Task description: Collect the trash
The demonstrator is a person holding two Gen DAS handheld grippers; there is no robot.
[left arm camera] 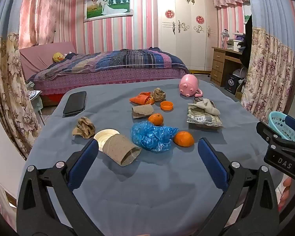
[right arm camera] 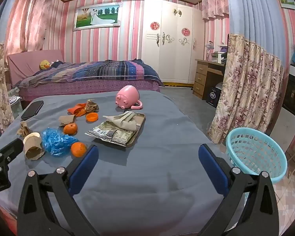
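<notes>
Left tongs spread wide and empty, right tongs likewise, basket base hidden behind table edge

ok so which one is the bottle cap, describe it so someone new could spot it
On the grey-blue table cloth, look at the far cluster of litter in front of the pink pig mug. The cap lies just right of the orange wrapper. Unlike the two oranges nearer the camera, it is a flat, open ring.
</notes>
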